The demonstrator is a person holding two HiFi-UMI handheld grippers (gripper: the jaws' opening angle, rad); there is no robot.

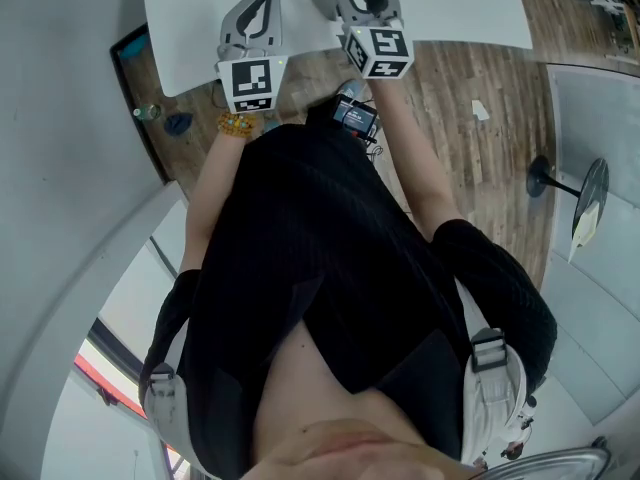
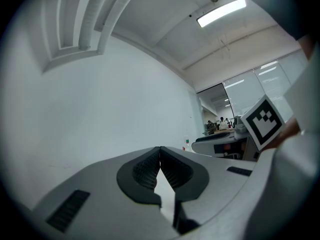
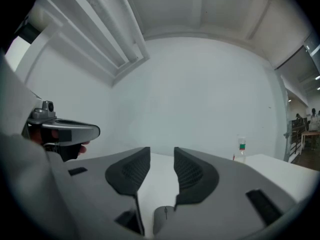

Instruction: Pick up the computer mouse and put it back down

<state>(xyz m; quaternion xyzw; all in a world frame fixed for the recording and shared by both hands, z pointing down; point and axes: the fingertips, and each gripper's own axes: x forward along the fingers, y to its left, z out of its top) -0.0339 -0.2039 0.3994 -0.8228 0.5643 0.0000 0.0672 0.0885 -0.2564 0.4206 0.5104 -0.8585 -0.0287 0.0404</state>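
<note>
Peeking past right gripper (image 3: 161, 155), mouse (image 3: 163, 219) half-hidden

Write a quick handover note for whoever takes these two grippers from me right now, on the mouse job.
Left gripper: jaws together, empty, over the table.
Right gripper: jaws apart, nothing between the pads.
Mouse: lies on the white table, low beneath the right gripper's jaws, not held.
Done: mouse is down; whether it was lifted first cannot be told.
Left: probably nothing; otherwise one lift and set-down.
</note>
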